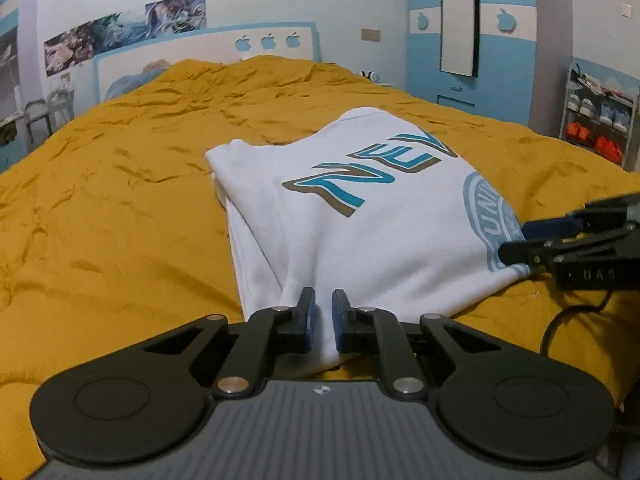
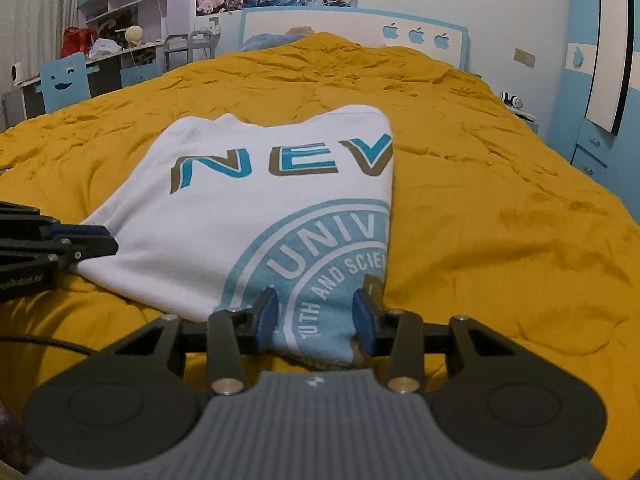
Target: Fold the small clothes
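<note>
My left gripper (image 1: 323, 312) sits at six o'clock in its own view, jaws nearly together and pinching a ridge of the white shirt (image 1: 360, 216) at its near corner; the cloth rises between the blue pads (image 1: 310, 322) and is pressed there. The shirt lies folded on the yellow bedspread (image 1: 120, 208), running from my fingers toward one o'clock, with the letters NEV printed in teal and brown across it and part of a pale blue round seal at three o'clock. My right gripper (image 1: 516, 242) comes in from the three o'clock edge of that view, its fingers lying on the shirt's edge at the seal.

From the right wrist, my right gripper (image 2: 316, 312) is at six o'clock, jaws about half apart, with the seal end of the shirt (image 2: 248, 220) bunched between the pads (image 2: 362, 318). I cannot tell whether the pads press on the cloth or only stand on either side of it. The shirt's folded edge runs from the right finger up toward twelve o'clock. My left gripper (image 2: 108, 242) reaches in from nine o'clock and holds the shirt's corner there.

Behind the bedspread (image 2: 500, 220), at twelve o'clock, stands a white headboard (image 2: 360, 28) with blue trim. A blue wardrobe (image 2: 592, 120) fills two o'clock.
</note>
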The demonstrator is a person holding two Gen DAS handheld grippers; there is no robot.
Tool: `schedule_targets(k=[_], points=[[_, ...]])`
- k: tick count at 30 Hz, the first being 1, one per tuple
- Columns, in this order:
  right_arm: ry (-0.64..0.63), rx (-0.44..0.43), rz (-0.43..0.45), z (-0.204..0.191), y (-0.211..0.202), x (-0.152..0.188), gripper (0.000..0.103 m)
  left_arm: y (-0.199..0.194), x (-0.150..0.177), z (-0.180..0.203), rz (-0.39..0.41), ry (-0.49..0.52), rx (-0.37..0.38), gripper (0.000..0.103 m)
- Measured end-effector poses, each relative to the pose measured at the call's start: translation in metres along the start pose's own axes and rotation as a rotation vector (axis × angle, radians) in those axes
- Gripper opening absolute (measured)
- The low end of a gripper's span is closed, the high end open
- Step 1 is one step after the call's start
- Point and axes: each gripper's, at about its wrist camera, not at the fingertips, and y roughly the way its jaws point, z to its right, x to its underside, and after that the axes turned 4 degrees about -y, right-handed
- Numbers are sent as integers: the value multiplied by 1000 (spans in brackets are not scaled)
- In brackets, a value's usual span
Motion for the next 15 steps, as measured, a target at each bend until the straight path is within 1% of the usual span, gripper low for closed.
schedule_targets(k=[5,8,9,10,11,12,13,14,15], points=[[12,-11,-11,4,0,-6,37,-1,-8,-3,-11,-8,9,15],[47,-33,-43,11,-2,-20,38,-4,-13,-3,-15,-19,16,16],[71,-48,-58,16,-3,-27,39,-6,-18,-4,-17,-26,19,16],[89,-66,-70,20,-4,-33,43,-8,-23,-5,-18,-36,24,16],[108,-87,-85,23,-6,-40,46,-11,-29,-5,-16,-45,27,18],[126,-98,-101,28,-7,-48,57,-15,-35,-5,-7,-48,26,21],[141,-98,-107,31,-10,-56,64,-21,-42,-4,12,-46,19,29],[149,-100,-97,34,-16,-63,65,-26,-47,-2,29,-41,14,38],[149,-108,-79,36,-22,-72,66,-33,-55,-1,52,-30,13,42]])
